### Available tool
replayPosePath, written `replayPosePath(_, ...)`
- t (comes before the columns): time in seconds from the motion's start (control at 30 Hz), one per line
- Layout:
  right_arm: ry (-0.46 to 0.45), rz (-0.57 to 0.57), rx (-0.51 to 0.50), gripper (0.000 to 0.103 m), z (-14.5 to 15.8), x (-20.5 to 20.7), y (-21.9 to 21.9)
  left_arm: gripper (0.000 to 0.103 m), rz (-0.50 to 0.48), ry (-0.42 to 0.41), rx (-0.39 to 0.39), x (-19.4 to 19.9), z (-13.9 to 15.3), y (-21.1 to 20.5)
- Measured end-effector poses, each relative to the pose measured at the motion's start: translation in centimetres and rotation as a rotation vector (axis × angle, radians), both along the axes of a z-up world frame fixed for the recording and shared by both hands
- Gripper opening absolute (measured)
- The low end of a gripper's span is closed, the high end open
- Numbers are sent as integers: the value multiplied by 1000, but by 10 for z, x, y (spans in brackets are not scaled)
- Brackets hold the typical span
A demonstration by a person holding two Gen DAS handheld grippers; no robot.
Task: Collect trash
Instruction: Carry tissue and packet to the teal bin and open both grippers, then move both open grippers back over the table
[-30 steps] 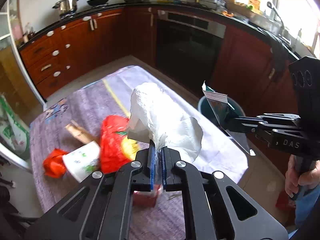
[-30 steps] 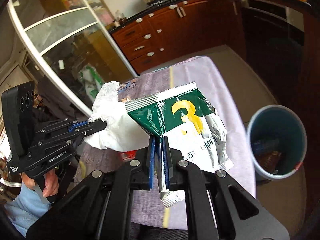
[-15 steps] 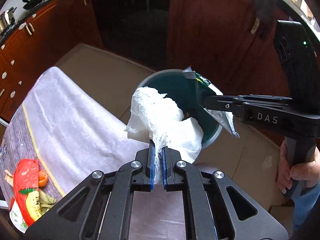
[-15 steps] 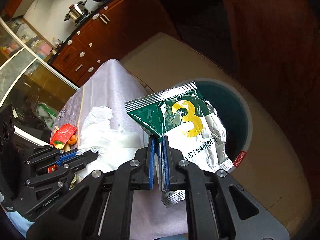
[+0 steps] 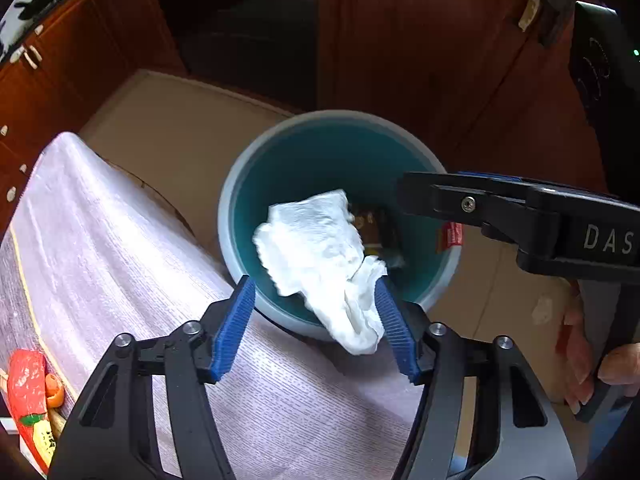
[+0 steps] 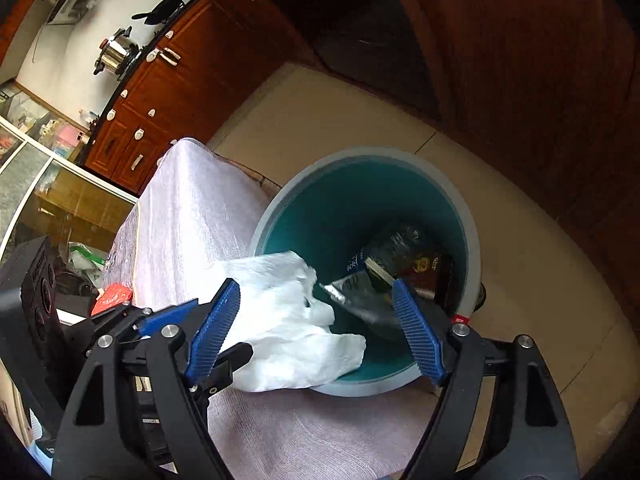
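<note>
My left gripper (image 5: 314,326) stood wide open, gripping nothing; the crumpled white paper towel (image 5: 320,256) hung against its right pad, over the teal bin (image 5: 240,200). My right gripper (image 6: 316,328) was equally wide open and empty. Beyond, the green snack bag (image 6: 360,292) lay inside the bin beside the cloth-covered table (image 6: 180,208).

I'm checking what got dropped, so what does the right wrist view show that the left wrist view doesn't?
Only the right wrist view shows the green snack bag lying inside the bin and the steel pot on the counter. Only the left wrist view shows the person's hand. Both show the teal trash bin, the white paper towel and both grippers open.
</note>
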State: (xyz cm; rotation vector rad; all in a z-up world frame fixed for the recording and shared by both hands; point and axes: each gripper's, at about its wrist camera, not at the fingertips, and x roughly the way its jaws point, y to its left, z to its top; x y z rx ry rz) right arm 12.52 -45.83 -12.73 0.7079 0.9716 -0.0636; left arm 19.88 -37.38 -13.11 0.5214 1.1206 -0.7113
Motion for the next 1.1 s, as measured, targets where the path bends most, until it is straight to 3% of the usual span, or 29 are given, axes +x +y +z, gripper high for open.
replayPosePath(0.23,28,-6,-48,88,6,-5,4,81,6,-23,7,-2,2,14)
replayPosePath(0.5,41,16,-80,88,18,-3,17,92,24,-27,-29,-26,10,40)
replayPosePath(0.8,43,32,-110,88,32,-6,37,95,50,-46,-70,-33,47,53)
replayPosePath(1.1,28,85,-118,88,46,-5,77,95,113,-71,-78,-42,68,104)
